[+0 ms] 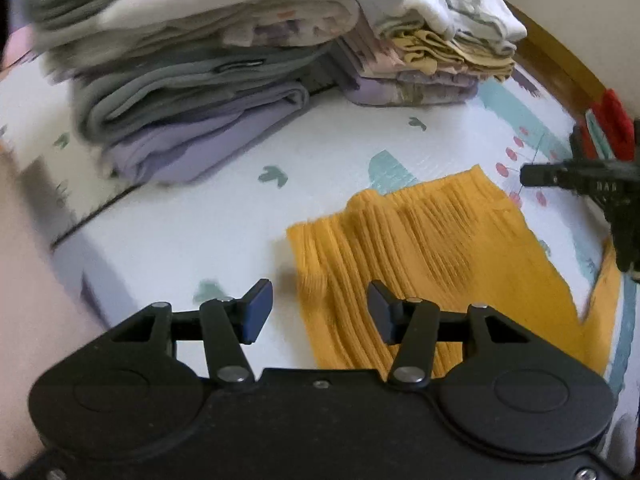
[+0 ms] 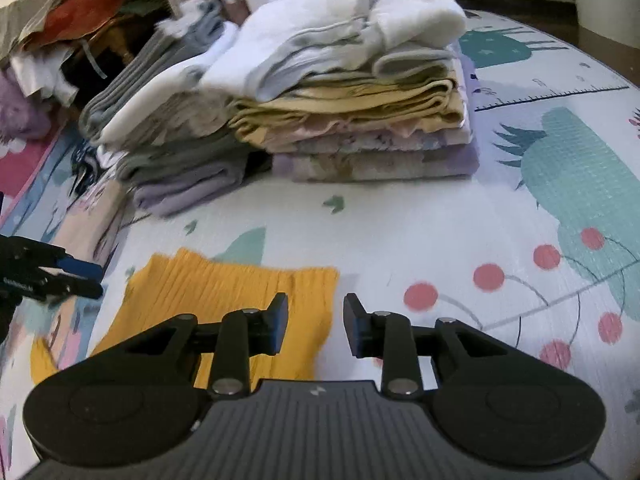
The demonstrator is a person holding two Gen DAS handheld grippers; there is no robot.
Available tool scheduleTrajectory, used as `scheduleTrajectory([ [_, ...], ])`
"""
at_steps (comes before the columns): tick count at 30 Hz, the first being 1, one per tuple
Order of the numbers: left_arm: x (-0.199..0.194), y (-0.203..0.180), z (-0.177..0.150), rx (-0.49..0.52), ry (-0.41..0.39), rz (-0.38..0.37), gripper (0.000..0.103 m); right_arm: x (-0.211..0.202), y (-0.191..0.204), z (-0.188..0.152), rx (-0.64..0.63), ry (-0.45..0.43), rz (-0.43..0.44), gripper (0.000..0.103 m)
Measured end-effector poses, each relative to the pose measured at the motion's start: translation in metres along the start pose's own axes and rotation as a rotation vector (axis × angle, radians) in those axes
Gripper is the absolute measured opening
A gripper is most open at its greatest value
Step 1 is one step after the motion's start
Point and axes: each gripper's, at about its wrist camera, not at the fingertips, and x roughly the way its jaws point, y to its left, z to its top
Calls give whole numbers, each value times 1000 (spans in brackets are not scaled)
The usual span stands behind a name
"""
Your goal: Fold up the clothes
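A mustard-yellow ribbed garment [image 1: 420, 248] lies flat on the patterned play mat [image 1: 224, 208]. My left gripper [image 1: 320, 308] hovers over its left edge, jaws open, with nothing between the pads. In the right wrist view the same garment [image 2: 224, 296] lies low and left, and my right gripper [image 2: 316, 320] stands open above its right edge, gripping nothing. Each gripper shows in the other's view: the right gripper [image 1: 532, 176] at the garment's far right corner, the left gripper [image 2: 80, 276] at its left side.
Two tall stacks of folded clothes stand behind the garment: a grey and lilac stack [image 1: 192, 112] and a white, yellow and pink stack [image 1: 432, 52]. A loose heap of unfolded clothes [image 2: 60, 32] sits at the far left. A wooden edge [image 1: 560, 52] borders the mat [image 2: 440, 220].
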Motion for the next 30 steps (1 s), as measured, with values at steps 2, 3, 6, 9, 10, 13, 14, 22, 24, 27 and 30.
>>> scheduleTrajectory([
  [2, 7, 8, 3, -35, -21, -11, 51, 6, -3, 3, 13, 0, -1, 35],
  [3, 8, 13, 2, -65, -32, -24, 51, 9, -3, 3, 15, 5, 0, 36],
  [6, 12, 29, -3, -150, -58, -64, 49, 20, -1, 1, -18, 41, 11, 39],
  [9, 19, 39, -9, -219, -62, -94, 46, 29, -3, -5, -3, 60, 19, 39],
  [10, 21, 41, -11, -230, -62, -100, 44, 32, -3, -7, 8, 63, 22, 39],
  [13, 28, 40, -9, -245, -56, -114, 36, 39, -2, -11, 18, 64, 18, 40],
  [14, 31, 37, -8, -237, -51, -118, 32, 40, -1, -12, 19, 59, 16, 40],
  [22, 18, 14, -11, -189, -124, -13, 10, 28, 5, -13, 2, 3, 7, 10],
  [24, 1, 17, -15, -214, -179, 16, 10, 15, 5, -12, 18, -44, 2, 9],
  [27, -7, 20, -23, -243, -214, 40, 10, 2, 1, -12, 29, -83, -3, 9],
  [30, -6, 20, -27, -243, -216, 51, 10, -1, -5, -13, 66, -80, -12, 9],
])
